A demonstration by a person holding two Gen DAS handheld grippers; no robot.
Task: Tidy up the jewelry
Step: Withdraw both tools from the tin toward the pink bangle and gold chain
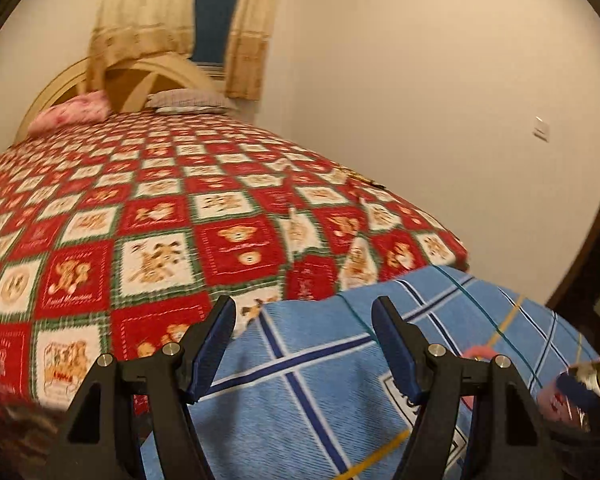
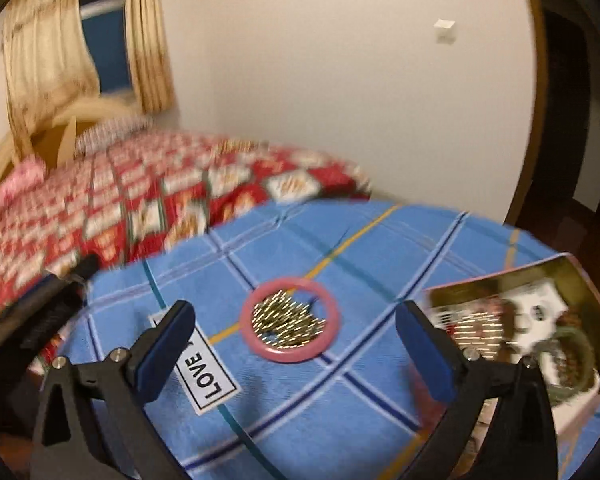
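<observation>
Blue plaid cloth (image 2: 300, 392) covers the bed's near end; on it a pink bangle (image 2: 290, 319) rings gold jewelry (image 2: 288, 320), beside an open jewelry box (image 2: 540, 320). Left tool (image 1: 303, 344) and right tool (image 2: 296, 354) both gape apart, holding nothing.

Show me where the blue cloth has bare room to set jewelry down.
Bare: blue cloth between LOVE label and pink ring, and beyond the ring. Crowded: gold chain inside it, open box at right.
</observation>
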